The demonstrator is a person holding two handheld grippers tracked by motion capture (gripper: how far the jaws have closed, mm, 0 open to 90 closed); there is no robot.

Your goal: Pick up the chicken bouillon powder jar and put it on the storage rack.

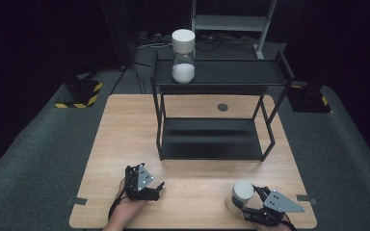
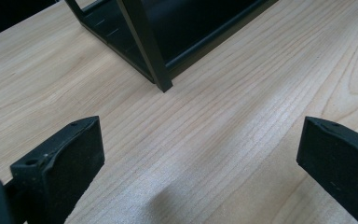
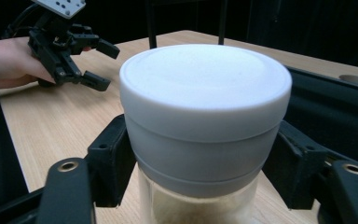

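Low at table edge, right tool clamping white-lidded jar, left tool agape.

Bare surface is left along the left edge and across the near strip between the two tools. The middle and far part is blocked by a black two-tier rack, on whose top shelf a white-lidded jar stands.

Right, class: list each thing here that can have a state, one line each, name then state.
Left gripper: open, empty, over the table.
Right gripper: shut on the near jar.
Near jar: upright, lid on.
Far jar: upright on the rack's top shelf, lid on.
Rack: upright, lower shelf bare.
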